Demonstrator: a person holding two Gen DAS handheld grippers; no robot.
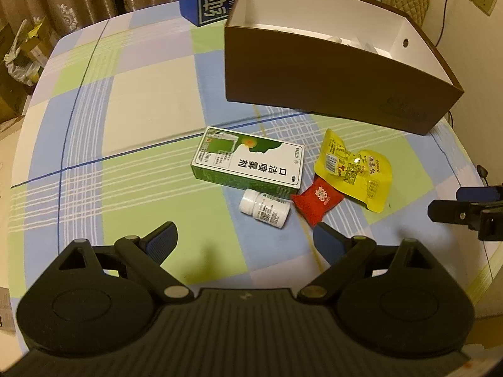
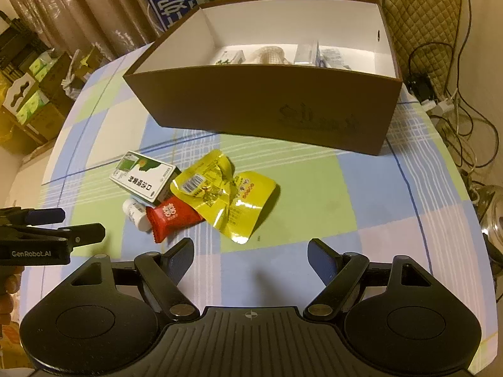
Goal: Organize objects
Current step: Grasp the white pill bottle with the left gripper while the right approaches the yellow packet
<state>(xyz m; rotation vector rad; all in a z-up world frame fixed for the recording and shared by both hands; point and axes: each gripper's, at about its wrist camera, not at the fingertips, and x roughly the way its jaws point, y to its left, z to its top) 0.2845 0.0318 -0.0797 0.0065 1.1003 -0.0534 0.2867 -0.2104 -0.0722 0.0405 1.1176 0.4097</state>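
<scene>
Empty left gripper [image 1: 245, 235], jaws wide apart.

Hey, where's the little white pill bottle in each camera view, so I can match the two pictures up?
Left wrist view: the white pill bottle lies just below centre, between the green-and-white box and the left tool.
Right wrist view: the bottle is left of centre, partly hidden behind the red packet.
Shared landmark: the brown cardboard box on the table behind the items.
</scene>
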